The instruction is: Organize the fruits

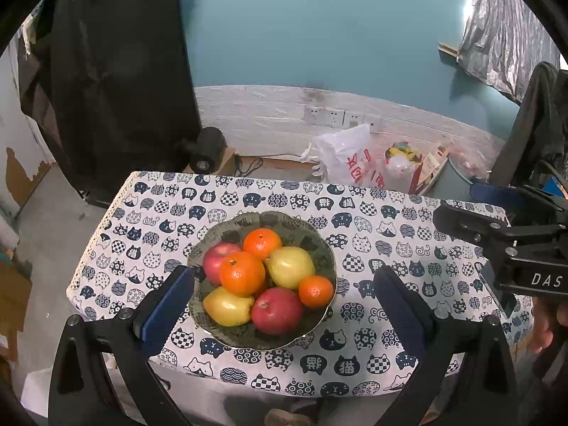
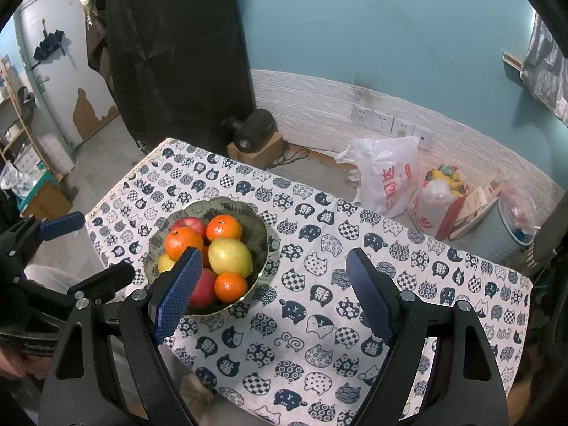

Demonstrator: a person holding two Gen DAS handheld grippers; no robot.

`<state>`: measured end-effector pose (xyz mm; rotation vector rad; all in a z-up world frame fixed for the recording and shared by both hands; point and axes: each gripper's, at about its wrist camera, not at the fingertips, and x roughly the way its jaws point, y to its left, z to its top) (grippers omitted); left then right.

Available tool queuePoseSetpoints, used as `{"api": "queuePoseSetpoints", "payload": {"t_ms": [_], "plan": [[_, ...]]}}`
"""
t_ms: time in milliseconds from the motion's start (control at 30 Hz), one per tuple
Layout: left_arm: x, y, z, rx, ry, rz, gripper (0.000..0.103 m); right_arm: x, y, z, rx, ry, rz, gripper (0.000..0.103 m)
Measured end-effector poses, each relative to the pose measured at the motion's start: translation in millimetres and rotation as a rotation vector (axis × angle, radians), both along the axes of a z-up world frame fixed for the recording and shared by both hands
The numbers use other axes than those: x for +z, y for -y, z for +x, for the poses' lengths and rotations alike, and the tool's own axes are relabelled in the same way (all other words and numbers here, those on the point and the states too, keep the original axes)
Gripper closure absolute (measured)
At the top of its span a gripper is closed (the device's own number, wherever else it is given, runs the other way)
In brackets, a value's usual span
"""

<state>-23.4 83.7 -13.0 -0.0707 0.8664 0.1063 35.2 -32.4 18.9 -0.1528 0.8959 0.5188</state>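
A patterned green bowl [image 1: 319,248] sits on the cat-print tablecloth [image 1: 372,220] and holds several fruits: two red apples [image 1: 278,310], two yellow pears [image 1: 290,267] and three oranges [image 1: 242,272]. My left gripper [image 1: 284,305] is open and empty, its blue pads either side of the bowl, above it. My right gripper [image 2: 275,291] is open and empty over the cloth [image 2: 390,248], just right of the bowl [image 2: 262,241]. The right gripper also shows at the right edge of the left wrist view [image 1: 497,241], and the left gripper at the left edge of the right wrist view [image 2: 81,252].
Behind the table, plastic bags [image 1: 349,161] and a bin [image 2: 497,227] stand on the floor by the white wall panel. A black device on a cardboard box [image 2: 254,138] and a dark hanging cloth [image 1: 117,71] are at the back left.
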Motion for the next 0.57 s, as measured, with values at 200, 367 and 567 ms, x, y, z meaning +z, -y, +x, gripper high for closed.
{"api": "queuePoseSetpoints", "payload": {"t_ms": [200, 367, 567], "plan": [[0.0, 0.1, -0.2, 0.0, 0.0, -0.001, 0.001, 0.1, 0.1, -0.5, 0.0, 0.0, 0.0, 0.021], [0.0, -0.3, 0.0, 0.0, 0.0, 0.001, 0.001, 0.0, -0.2, -0.5, -0.001, -0.001, -0.001, 0.021], [-0.3, -0.3, -0.4, -0.001, -0.004, -0.003, 0.001, 0.6, -1.1, 0.6, 0.0, 0.0, -0.001, 0.021]]}}
